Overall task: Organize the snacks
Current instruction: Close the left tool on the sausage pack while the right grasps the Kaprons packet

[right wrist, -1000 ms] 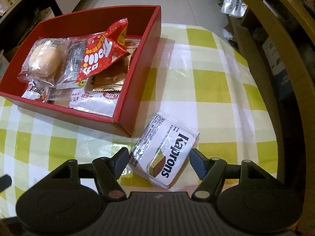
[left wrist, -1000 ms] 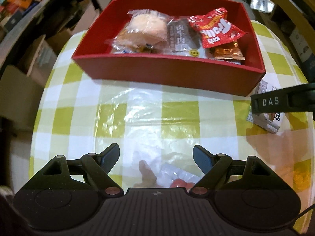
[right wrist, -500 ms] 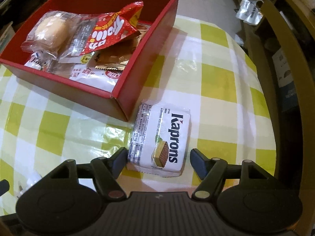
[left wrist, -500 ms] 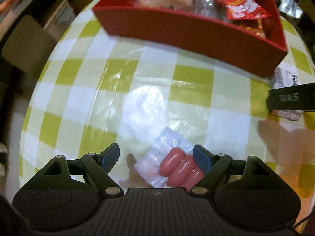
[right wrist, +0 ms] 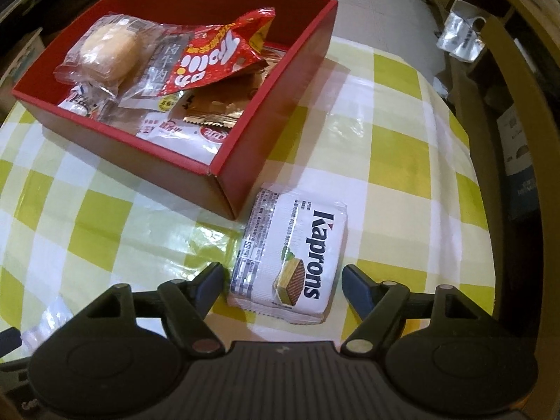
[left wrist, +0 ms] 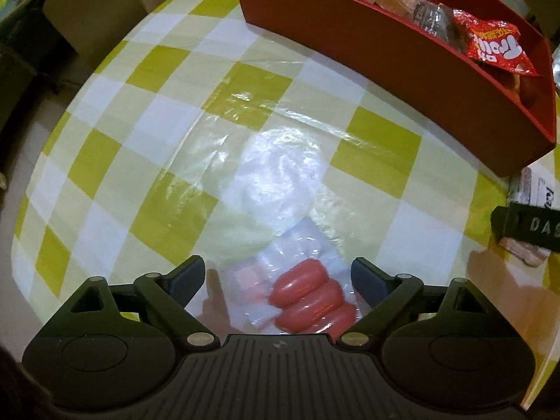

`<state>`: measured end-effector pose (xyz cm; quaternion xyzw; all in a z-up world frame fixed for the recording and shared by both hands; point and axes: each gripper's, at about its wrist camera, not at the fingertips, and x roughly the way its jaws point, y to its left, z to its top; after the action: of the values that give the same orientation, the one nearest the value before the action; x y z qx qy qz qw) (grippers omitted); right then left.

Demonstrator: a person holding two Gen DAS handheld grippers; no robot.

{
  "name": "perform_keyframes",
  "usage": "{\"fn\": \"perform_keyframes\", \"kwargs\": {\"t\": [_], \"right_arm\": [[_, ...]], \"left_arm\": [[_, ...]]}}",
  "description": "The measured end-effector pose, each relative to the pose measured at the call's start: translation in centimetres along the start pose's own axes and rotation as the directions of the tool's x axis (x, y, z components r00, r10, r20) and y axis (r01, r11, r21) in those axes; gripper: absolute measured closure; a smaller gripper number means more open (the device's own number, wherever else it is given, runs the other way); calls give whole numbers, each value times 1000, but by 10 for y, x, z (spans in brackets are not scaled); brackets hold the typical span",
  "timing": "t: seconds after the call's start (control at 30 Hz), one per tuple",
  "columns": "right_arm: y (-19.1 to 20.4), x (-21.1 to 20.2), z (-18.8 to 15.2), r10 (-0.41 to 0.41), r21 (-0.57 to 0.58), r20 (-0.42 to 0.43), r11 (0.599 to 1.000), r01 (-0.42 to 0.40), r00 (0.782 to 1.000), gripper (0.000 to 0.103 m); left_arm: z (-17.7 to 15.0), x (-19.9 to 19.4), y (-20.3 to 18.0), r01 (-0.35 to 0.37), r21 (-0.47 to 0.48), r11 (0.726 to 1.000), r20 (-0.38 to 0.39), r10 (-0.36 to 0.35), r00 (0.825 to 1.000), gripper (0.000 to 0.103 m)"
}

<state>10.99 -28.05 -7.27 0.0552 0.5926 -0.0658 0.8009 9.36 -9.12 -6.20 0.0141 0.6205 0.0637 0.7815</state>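
Note:
A red box (right wrist: 273, 119) holding several wrapped snacks sits on the green-checked tablecloth; in the left wrist view the red box (left wrist: 402, 56) lies at the upper right. A clear pack of red sausages (left wrist: 308, 297) lies flat between the fingers of my left gripper (left wrist: 278, 276), whose jaws are opening with neither pad touching it. A white Kaprons wafer pack (right wrist: 294, 255) lies beside the box's near corner, between the fingers of my right gripper (right wrist: 282, 278); its jaws are opening too, pads apart from the pack. A right finger (left wrist: 528, 227) shows at the right edge of the left wrist view.
The round table edge (left wrist: 45, 133) curves away on the left, with cardboard boxes (left wrist: 94, 10) on the floor beyond. A wooden chair frame (right wrist: 507, 112) stands close along the table's right side. A silver bag (right wrist: 462, 38) lies on the floor behind.
The left gripper has rolled and dropped toward the sausage pack, which now lies between its wider jaws. The right gripper has rolled to line up with the wafer pack and widened slightly.

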Motion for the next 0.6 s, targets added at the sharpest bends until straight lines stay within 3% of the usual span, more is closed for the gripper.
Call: {"fn": "perform_keyframes", "kwargs": {"t": [0.17, 0.3, 0.6], "right_arm": [[1, -3, -5, 18, -36, 4, 999, -18, 1000, 22], [9, -6, -9, 34, -90, -13, 995, -35, 999, 29], [14, -13, -28, 47, -192, -68, 980, -59, 997, 33]], "left_arm": [[-10, -2, -13, -16, 42, 999, 28, 15, 1000, 13], [-12, -10, -19, 29, 102, 994, 29, -32, 999, 39], [-23, -14, -11, 20, 212, 977, 38, -28, 999, 43]]}}
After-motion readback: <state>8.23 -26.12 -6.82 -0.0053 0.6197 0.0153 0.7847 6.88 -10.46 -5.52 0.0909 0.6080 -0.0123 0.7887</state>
